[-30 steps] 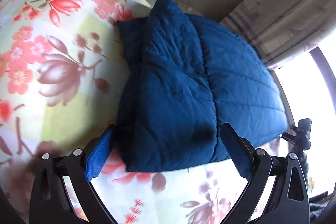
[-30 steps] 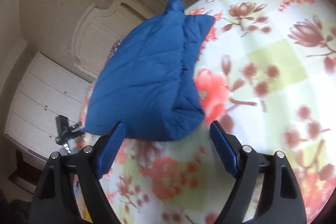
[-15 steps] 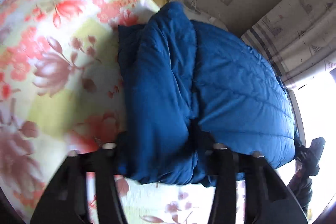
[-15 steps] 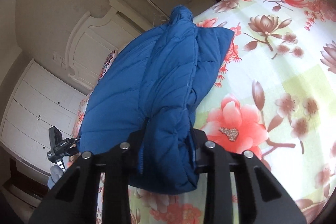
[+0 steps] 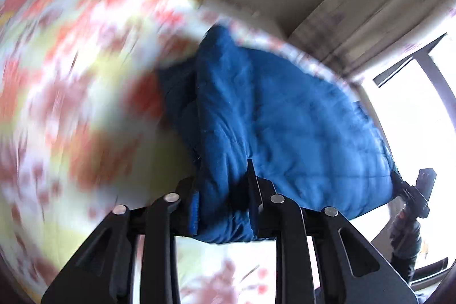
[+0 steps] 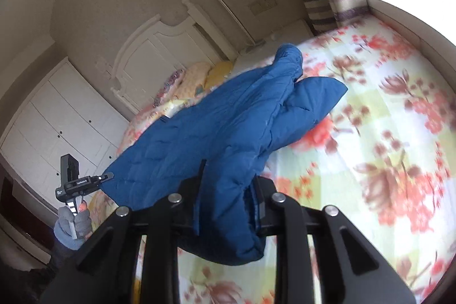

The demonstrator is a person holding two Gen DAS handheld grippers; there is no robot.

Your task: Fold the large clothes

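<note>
Blue padded jacket (image 5: pixel 285 116), near hem lifted off my floral bed (image 6: pixel 399 133): my left gripper (image 5: pixel 222 207) and right gripper (image 6: pixel 228 207), just closed, each pinch a corner.

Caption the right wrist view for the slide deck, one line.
Right gripper clamped on the near corner of a blue quilted jacket, lifting it above a floral bedspread; left gripper grips the opposite corner.

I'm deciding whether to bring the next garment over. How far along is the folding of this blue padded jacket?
Partway. Done: the blue padded jacket already lies doubled lengthwise on the floral bedspread. In hand: the left gripper and the right gripper have just closed on its two near corners, whose edge hangs clear of the bed. Left: carrying that end over to the far end and laying it flat.
</note>
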